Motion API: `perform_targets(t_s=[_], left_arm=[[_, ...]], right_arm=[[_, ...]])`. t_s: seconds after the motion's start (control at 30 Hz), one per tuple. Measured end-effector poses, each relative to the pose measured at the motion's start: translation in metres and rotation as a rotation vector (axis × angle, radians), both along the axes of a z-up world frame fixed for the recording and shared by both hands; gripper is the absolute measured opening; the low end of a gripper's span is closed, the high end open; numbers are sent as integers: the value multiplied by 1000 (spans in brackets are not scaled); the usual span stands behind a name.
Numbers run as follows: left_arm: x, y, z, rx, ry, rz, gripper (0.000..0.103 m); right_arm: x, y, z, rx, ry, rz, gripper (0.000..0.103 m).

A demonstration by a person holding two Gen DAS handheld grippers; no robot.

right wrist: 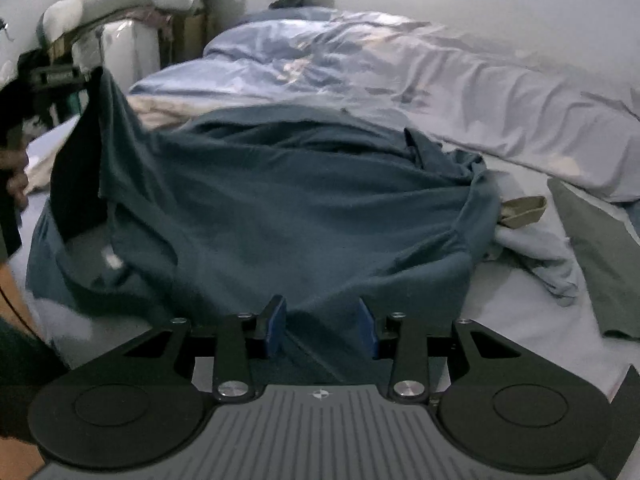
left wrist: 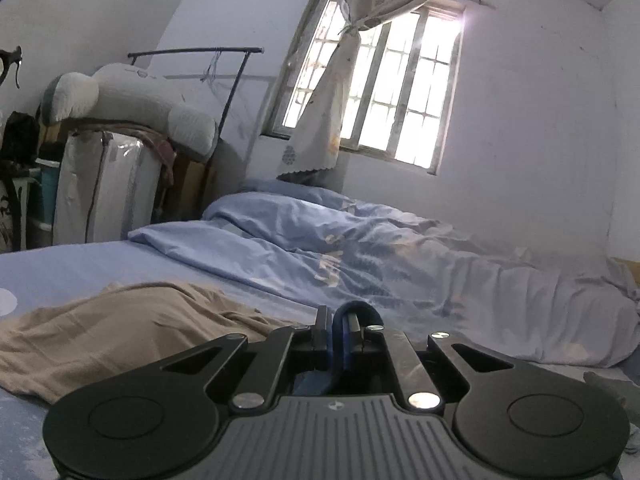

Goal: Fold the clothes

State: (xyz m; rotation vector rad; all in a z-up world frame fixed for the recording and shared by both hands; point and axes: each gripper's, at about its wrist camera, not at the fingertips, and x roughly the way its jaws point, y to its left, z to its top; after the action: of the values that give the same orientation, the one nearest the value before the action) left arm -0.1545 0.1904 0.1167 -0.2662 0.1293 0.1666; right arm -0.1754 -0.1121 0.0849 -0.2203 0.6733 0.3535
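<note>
garment (right wrist: 280,200) on bed (right wrist: 520,320), duvet (right wrist: 400,64) behind

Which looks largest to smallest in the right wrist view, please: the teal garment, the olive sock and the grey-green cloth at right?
1. Teal garment, by far.
2. Grey-green cloth, partly cut off by the frame.
3. Olive sock, partly hidden behind the garment.

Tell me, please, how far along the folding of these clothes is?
Early. Nothing looks folded yet. In hand: the left hand-held gripper is shut on the teal shirt, lifting one corner, while the right hand-held gripper is open over its near edge. Left: folding it, then the tan garment.
</note>
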Motion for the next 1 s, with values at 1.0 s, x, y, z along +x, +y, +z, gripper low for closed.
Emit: perform_targets(t_s=[1.0], left_arm=[[6,19,1,-124,-35,68,3]], right_arm=[[49,-168,21,84,-79,-596,6]])
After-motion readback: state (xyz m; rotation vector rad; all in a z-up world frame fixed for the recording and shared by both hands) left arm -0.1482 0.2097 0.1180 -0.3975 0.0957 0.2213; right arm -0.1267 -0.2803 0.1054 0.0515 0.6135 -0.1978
